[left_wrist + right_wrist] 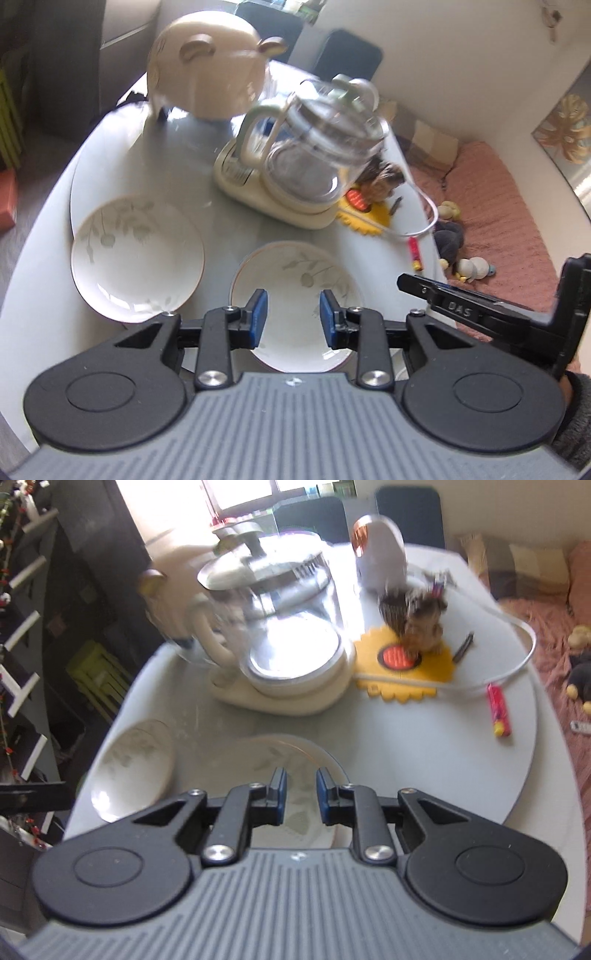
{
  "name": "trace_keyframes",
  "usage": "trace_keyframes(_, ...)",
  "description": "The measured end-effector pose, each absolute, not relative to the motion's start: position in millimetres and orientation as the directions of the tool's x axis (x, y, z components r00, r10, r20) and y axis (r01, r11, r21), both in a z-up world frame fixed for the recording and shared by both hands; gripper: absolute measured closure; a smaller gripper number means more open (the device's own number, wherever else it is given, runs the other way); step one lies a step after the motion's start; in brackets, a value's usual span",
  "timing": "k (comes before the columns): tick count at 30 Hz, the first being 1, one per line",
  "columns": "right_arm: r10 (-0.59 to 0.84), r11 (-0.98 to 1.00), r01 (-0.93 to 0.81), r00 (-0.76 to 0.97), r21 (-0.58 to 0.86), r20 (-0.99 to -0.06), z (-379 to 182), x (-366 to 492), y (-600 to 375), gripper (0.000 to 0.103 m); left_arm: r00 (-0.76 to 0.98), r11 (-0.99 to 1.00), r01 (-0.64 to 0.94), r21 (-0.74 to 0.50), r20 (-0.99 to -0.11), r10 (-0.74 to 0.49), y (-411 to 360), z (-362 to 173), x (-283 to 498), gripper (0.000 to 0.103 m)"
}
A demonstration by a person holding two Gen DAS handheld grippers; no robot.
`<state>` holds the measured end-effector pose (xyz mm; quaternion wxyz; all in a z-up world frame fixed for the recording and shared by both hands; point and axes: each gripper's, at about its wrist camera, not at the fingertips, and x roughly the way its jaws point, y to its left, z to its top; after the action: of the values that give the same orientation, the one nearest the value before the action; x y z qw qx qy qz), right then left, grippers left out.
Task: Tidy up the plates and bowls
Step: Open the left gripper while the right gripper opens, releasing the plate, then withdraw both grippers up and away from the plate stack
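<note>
grey round table fills the left wrist view: one plate at left centre, another plate low centre, apart, glass kettle behind. left gripper hovers half open, empty. right wrist view, blurred: right gripper parted, holding nothing, above the near plate; second plate at left. stacking looks unstarted.

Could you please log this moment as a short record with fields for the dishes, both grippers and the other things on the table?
dishes: two floral plates, left plate and near plate, side by side, not stacked
left gripper: open, empty, above the near plate
right gripper: open, empty, above the near plate
table: grey, round-edged
other items: glass kettle on its base, yellow mat, red tube
</note>
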<state>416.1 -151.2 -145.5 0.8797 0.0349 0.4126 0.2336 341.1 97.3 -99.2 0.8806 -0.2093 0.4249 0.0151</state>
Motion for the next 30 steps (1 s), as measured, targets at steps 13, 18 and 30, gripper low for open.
trace_keyframes(13, 0.480, 0.876, -0.390, 0.646, 0.284, -0.594, -69, 312, -148, 0.081, 0.696, 0.941, -0.120, -0.317, -0.703, -0.148, 103, -45, 260, 0.063)
trace_keyframes(18, 0.465, 0.885, -0.377, 0.682, 0.273, -0.565, -50, 271, -145, 0.081, 0.705, 0.946, -0.085, -0.314, -0.689, -0.166, 104, -29, 227, 0.063)
trace_keyframes(30, 0.440, 0.897, -0.362, 0.693, 0.252, -0.570, -45, 220, -151, 0.081, 0.715, 0.959, -0.012, -0.282, -0.673, -0.189, 81, -10, 197, 0.063)
